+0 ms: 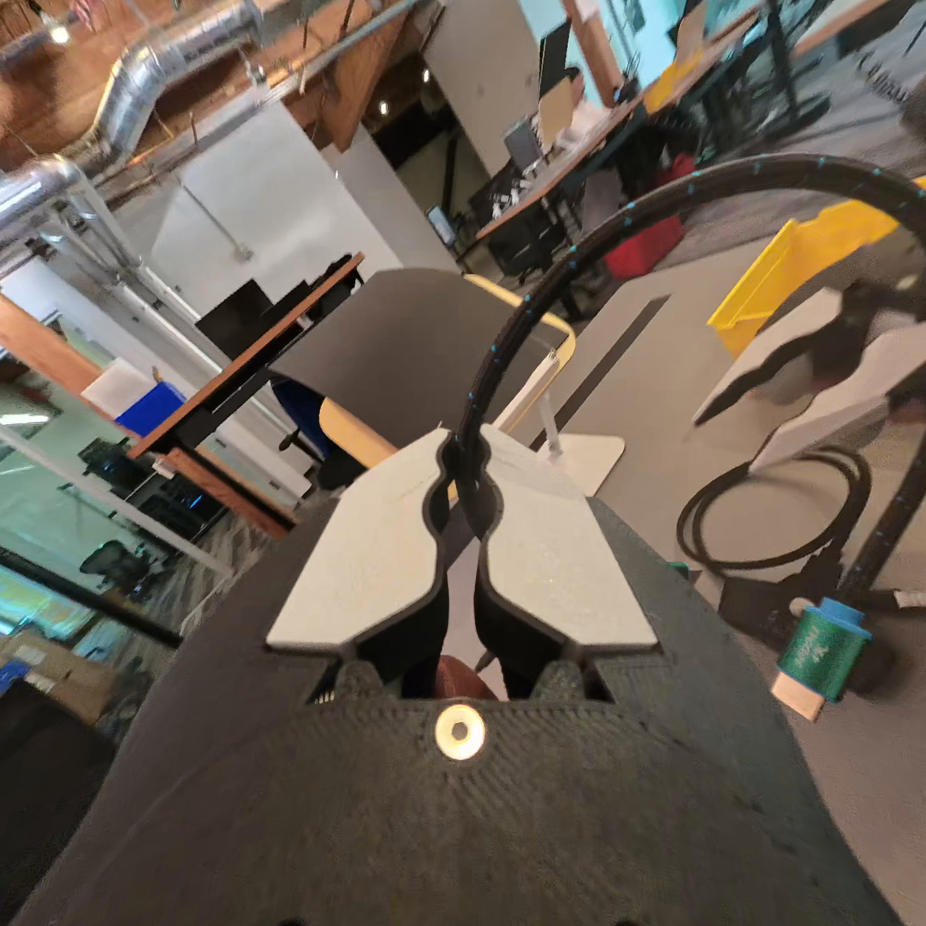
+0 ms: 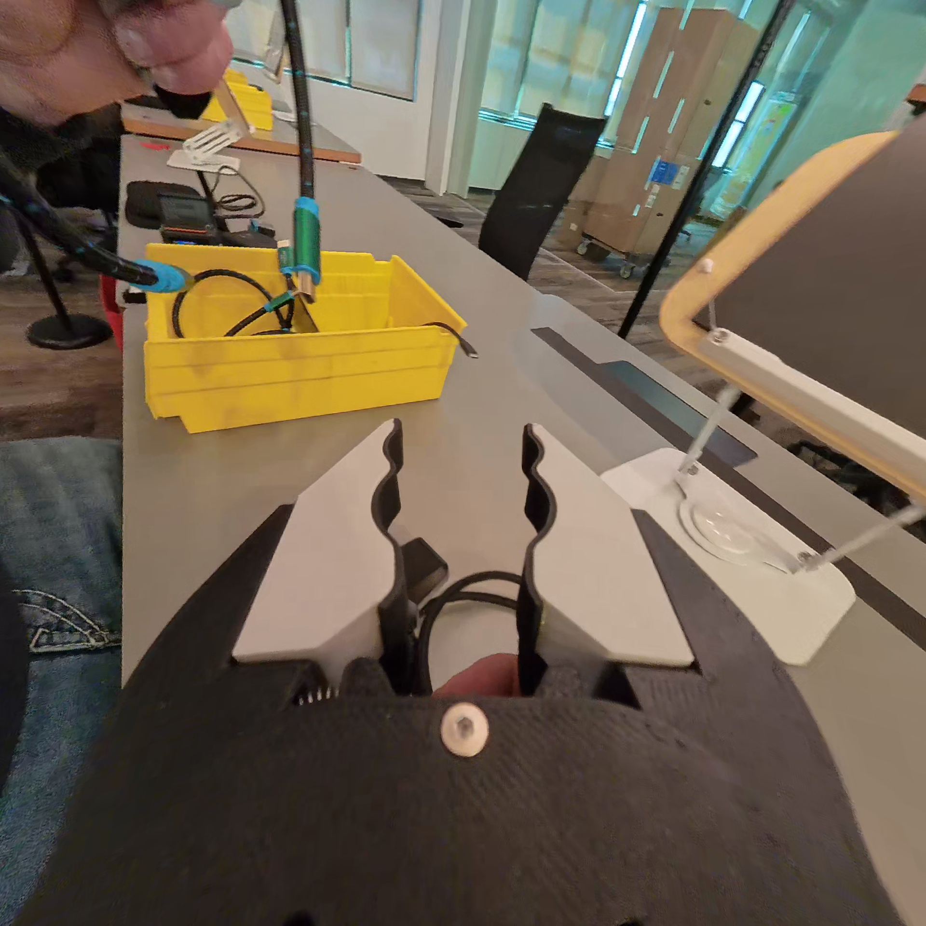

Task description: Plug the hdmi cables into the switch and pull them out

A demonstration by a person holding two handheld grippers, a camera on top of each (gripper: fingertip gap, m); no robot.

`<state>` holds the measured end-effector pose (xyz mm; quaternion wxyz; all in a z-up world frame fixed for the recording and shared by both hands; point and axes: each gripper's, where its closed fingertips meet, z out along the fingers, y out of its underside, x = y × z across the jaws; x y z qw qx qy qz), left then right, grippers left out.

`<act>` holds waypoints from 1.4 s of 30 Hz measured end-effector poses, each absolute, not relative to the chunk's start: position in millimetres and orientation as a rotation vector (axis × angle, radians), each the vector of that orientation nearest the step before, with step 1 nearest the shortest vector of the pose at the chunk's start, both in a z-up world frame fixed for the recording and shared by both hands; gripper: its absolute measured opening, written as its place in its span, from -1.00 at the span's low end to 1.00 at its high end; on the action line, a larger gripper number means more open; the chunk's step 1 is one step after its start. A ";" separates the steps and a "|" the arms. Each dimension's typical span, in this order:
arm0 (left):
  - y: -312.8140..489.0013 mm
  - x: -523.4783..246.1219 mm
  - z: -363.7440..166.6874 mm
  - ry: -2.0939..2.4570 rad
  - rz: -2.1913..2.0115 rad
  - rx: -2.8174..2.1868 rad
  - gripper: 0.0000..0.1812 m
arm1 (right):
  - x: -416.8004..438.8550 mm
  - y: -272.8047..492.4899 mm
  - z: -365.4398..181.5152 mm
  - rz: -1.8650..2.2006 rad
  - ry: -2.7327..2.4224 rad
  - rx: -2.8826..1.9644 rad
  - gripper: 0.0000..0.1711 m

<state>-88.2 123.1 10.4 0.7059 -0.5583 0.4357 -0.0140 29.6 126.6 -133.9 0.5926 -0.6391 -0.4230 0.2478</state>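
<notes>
Between the left gripper's (image 1: 463, 453) white fingers (image 1: 381, 541), pinched tight: a black braided HDMI cable (image 1: 651, 193) with blue flecks, arching up and over to the right. Lower right in the same view, hanging free, a green HDMI plug (image 1: 819, 656) with a blue collar and bare metal tip. Farther right, blurred, the right gripper (image 1: 801, 371) above a coil of black cable (image 1: 771, 511) lying on the grey tabletop (image 1: 651, 401).

From the right wrist view: right gripper (image 2: 461, 441) with fingers (image 2: 330, 566) spread wide apart, holding nothing, above the tabletop (image 2: 280, 471). Below and between them, a small black box, possibly the switch (image 2: 426, 566), partly hidden, with a loop of black cable (image 2: 471, 586) beside it. Ahead, a yellow bin (image 2: 300, 371) holding more green-tipped cables (image 2: 240, 310). Dangling over the bin, a green plug (image 2: 306, 240). Upper left, a hand (image 2: 75, 45). At right, a white stand base (image 2: 751, 591).
</notes>
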 end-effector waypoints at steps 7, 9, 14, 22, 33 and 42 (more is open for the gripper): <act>110.4 -65.7 10.4 0.956 -0.203 -1.188 -0.94 | -33.7 108.2 -152.8 0.764 -1.131 -1.464 -0.40; 107.8 -61.8 10.1 0.952 -0.227 -1.171 -0.94 | -47.9 105.5 -156.1 0.806 -1.145 -1.460 -0.40; 106.8 -55.7 4.1 0.966 -0.216 -1.167 -0.94 | -65.4 98.5 -149.3 0.864 -1.137 -1.407 -0.48; 134.0 -68.1 -30.3 1.015 -0.045 -1.290 -0.95 | -13.1 130.2 -209.1 0.205 -1.446 -1.518 -0.21; 158.4 -80.4 -67.9 1.046 0.020 -1.412 -0.94 | 29.7 120.5 -308.6 0.220 -1.722 -1.699 -0.52; 160.7 -81.9 -75.0 1.062 0.023 -1.428 -0.94 | 16.8 118.8 -315.3 0.295 -1.797 -1.629 -0.73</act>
